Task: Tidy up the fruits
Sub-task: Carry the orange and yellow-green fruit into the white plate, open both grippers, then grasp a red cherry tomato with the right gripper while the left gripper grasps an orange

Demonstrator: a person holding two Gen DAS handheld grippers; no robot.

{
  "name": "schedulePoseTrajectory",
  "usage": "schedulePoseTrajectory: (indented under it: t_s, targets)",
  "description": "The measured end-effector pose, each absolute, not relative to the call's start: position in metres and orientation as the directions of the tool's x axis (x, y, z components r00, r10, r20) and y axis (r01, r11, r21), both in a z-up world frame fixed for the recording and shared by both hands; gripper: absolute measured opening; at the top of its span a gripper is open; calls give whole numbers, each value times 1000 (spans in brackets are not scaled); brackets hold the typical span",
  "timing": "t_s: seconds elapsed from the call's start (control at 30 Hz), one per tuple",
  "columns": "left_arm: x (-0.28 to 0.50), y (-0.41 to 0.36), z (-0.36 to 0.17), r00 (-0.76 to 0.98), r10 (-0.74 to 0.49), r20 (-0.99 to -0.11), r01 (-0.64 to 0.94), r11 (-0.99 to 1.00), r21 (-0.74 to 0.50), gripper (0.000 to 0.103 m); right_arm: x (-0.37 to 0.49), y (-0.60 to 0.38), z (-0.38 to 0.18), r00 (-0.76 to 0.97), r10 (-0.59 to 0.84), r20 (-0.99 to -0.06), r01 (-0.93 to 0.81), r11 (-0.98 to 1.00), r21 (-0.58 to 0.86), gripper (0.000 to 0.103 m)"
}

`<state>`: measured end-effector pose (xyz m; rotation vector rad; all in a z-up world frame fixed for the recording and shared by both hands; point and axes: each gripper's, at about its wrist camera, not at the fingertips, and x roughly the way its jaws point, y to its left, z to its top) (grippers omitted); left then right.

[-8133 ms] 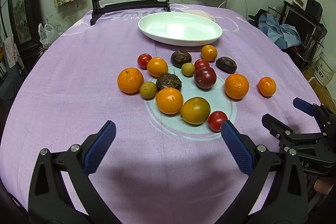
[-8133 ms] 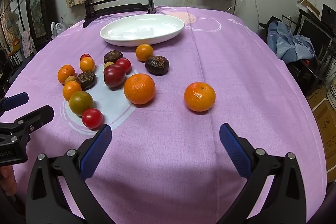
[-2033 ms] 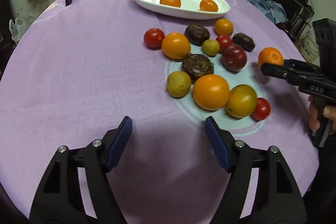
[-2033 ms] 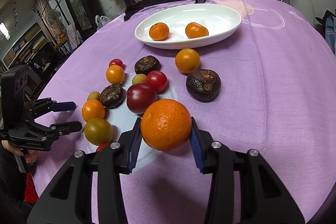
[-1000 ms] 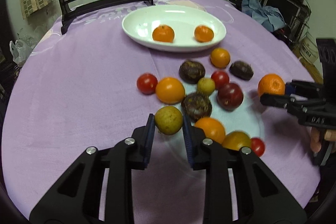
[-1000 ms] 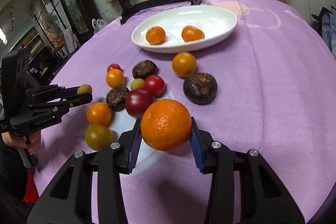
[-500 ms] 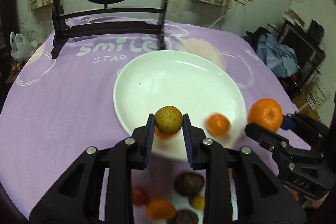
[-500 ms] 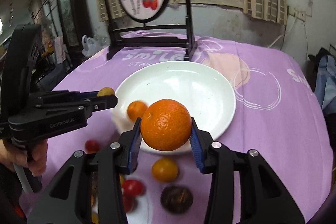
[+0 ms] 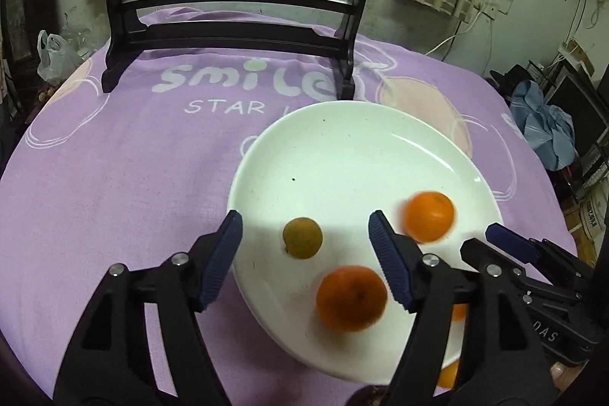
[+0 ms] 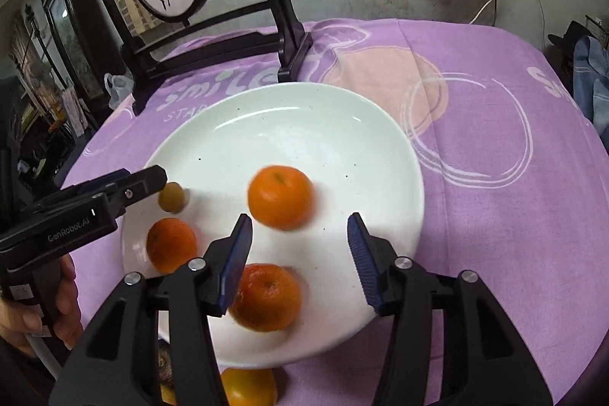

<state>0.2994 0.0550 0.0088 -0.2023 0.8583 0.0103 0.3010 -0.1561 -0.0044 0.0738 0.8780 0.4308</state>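
Left wrist view, read from left to right: purple cloth covers the desk (image 9: 114, 177), and the left hand-held gripper (image 9: 304, 253) hangs over the near left part of the white plate (image 9: 342, 147), its jaws opening with blue pads well apart. A small yellow-green fruit (image 9: 302, 238) lies on the plate between them, touching neither pad. Nearer the camera an orange (image 9: 351, 297) sits just beside the right pad, and a second, blurred orange (image 9: 429, 215) lies beyond that pad. Farthest right, the other tool's fingertips reach over the plate's rim. Right wrist view, again from the left: a hand (image 10: 38, 311) grips the left tool, whose tips end next to the small fruit (image 10: 172, 196). The right hand-held gripper (image 10: 298, 253) is also opening over the plate (image 10: 304, 124); a blurred orange (image 10: 281, 196) lies just beyond its parted pads, free of both, and another orange (image 10: 266, 295) rests below its left finger.
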Motion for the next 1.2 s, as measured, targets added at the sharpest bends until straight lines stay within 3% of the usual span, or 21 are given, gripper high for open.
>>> schedulePoseTrajectory:
  t_s: [0.13,0.23,0.33,0.67,1.0,1.03,1.1,1.17,1.2]
  targets:
    - [276,52,17,653,-89,-752,-72,981,-178,85,274,-166,7,551,439,-710,-369,891,265,52]
    - [251,48,25,662,-96,-743,-52,984,-173,89,242,-170,13,546,447,-708,-417,879,233,63]
    - [220,46,31,676,-96,-730,-34,986,-161,92,203,-174,17,535,452,-713,-476,859,188,64]
    - [135,56,17,669,-118,-734,-56,977,-208,94,82,-159,-1,435,493,-754,-646,753,120,64]
    - [85,59,4,653,-102,-750,-61,980,-187,94,45,-119,-29,378,465,-800,-731,680,51,64]
    - [84,59,3,652,-105,-751,-56,981,-186,94,45,-117,-30,384,459,-801,-731,682,40,63]
    - [81,58,2,646,-109,-755,-53,981,-186,94,47,-111,-36,370,444,-816,-736,676,35,44]
    - [80,57,-1,635,-129,-761,-43,978,-202,94,46,-106,-41,389,414,-823,-740,673,-11,42]
    - [80,55,-3,627,-142,-766,-37,977,-212,94,46,-107,-40,395,418,-818,-744,668,-18,36]
